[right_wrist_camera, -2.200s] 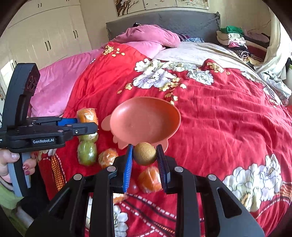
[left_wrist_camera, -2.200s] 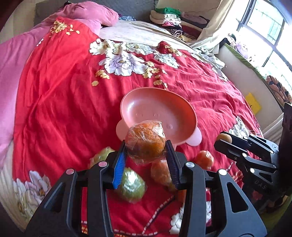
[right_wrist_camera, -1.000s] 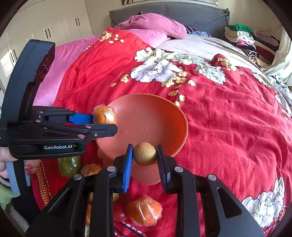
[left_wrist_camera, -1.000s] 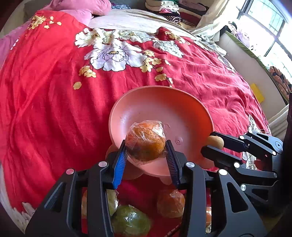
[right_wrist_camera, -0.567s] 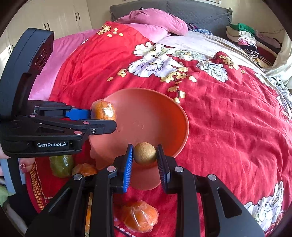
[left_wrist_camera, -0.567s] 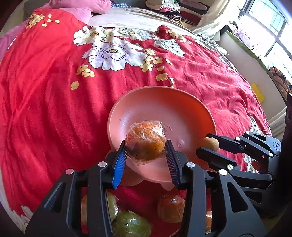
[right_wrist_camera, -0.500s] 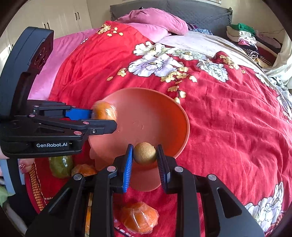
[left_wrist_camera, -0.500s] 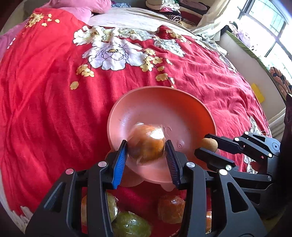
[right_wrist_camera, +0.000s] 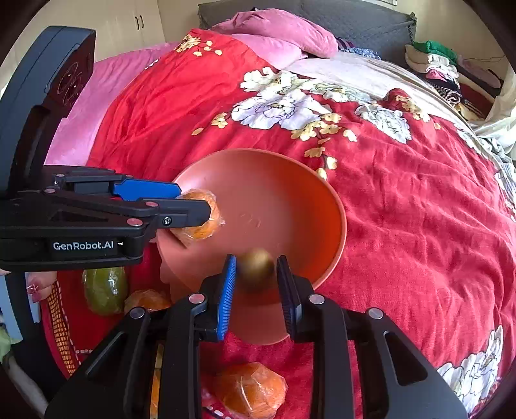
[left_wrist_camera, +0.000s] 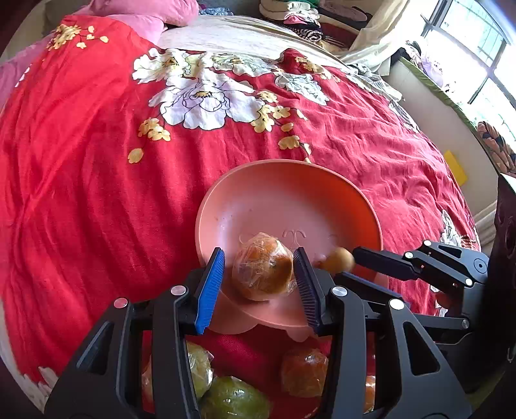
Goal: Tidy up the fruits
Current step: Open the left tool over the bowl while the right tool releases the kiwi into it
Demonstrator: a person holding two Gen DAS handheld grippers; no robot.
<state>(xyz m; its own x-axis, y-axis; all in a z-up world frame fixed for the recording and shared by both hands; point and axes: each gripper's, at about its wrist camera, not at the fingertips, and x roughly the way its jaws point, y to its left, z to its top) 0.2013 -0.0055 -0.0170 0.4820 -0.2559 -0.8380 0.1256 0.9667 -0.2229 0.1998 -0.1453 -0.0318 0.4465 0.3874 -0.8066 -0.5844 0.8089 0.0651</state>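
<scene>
A pink bowl (left_wrist_camera: 290, 193) (right_wrist_camera: 290, 180) sits on the red floral bedspread. My left gripper (left_wrist_camera: 258, 274) is open; a plastic-wrapped orange (left_wrist_camera: 262, 266) lies in the bowl's near side between its spread fingers, also seen in the right wrist view (right_wrist_camera: 201, 216). My right gripper (right_wrist_camera: 254, 283) is open over the bowl's near rim; a small brown kiwi (right_wrist_camera: 256, 264) is blurred between its fingers, loose from the pads. In the left wrist view the kiwi (left_wrist_camera: 337, 259) sits at the right gripper's tip (left_wrist_camera: 358, 254).
Several wrapped fruits lie on the bedspread in front of the bowl: green ones (left_wrist_camera: 235, 399) (right_wrist_camera: 103, 287) and orange ones (left_wrist_camera: 303, 370) (right_wrist_camera: 251, 390). Pink pillows (right_wrist_camera: 274, 29) and folded clothes (right_wrist_camera: 432, 61) lie at the far end.
Both grippers moved over the bowl and opened. The wrapped orange dropped from the left gripper into the bowl. The kiwi has come free of the right gripper's pads.
</scene>
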